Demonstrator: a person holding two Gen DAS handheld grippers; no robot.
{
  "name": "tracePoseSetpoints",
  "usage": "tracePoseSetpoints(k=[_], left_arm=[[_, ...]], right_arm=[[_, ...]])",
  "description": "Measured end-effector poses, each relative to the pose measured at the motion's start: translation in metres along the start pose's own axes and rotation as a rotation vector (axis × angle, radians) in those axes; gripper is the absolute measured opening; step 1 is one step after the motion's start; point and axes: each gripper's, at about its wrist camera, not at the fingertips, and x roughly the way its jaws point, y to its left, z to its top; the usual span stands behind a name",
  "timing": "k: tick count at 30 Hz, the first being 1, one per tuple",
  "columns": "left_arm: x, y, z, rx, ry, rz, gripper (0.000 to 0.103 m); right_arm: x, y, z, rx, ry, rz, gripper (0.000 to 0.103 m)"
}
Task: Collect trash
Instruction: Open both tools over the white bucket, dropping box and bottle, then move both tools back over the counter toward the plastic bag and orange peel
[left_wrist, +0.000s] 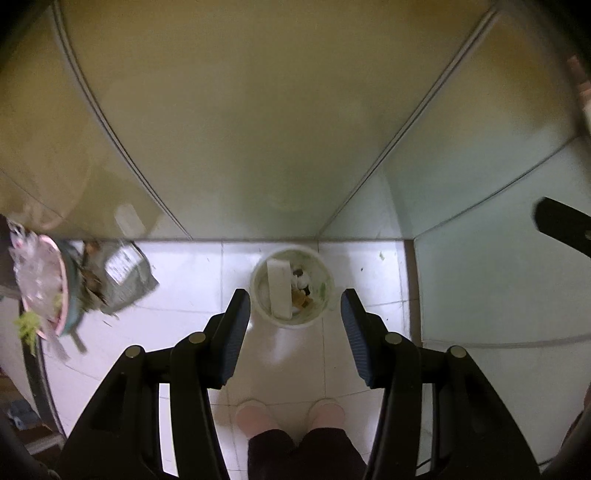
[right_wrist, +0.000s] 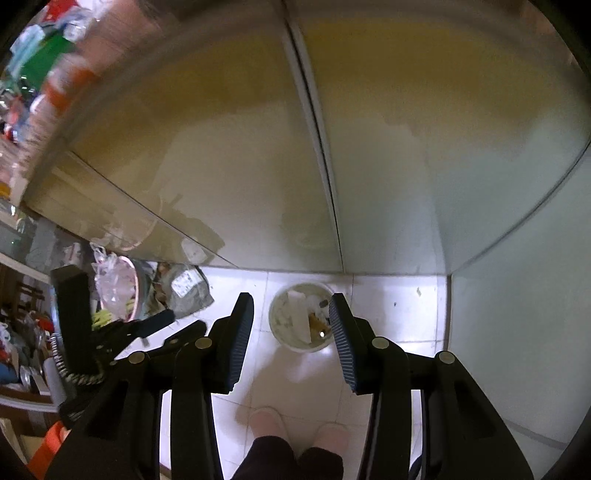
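Note:
A white round bin (left_wrist: 292, 286) stands on the tiled floor below, with paper and scraps inside; it also shows in the right wrist view (right_wrist: 301, 316). My left gripper (left_wrist: 295, 299) is open and empty, held high above the bin. My right gripper (right_wrist: 291, 304) is open and empty, also high above the bin. The left gripper shows in the right wrist view (right_wrist: 147, 325) to the left. A grey crumpled bag (left_wrist: 125, 275) lies on the floor at the left, also seen in the right wrist view (right_wrist: 186, 291).
A pink-rimmed bin with a clear plastic liner (left_wrist: 40, 284) sits at the left, also in the right wrist view (right_wrist: 116, 291). Glossy cabinet doors (left_wrist: 258, 129) rise behind the white bin. A pale wall panel (left_wrist: 498, 277) is at the right. My slippered feet (left_wrist: 255, 415) stand below. Cluttered shelves (right_wrist: 22, 332) are at far left.

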Motion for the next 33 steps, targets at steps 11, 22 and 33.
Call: tracePoseSetpoints(k=[11,22,33], left_arm=[[-0.242,-0.008,0.039,0.022,-0.281,-0.024,0.055],[-0.419,-0.006,0.049,0.106,-0.558,-0.014,0.072],[-0.491,0.014,0.054,0.111,-0.720,0.003,0.102]], right_arm=[[-0.173,0.053,0.027,-0.004,-0.185,-0.013,0.039],[-0.302,0.120,0.038,-0.058,-0.416,-0.062,0.044],[-0.359,0.158,0.033,-0.078,-0.650,-0.173,0.084]])
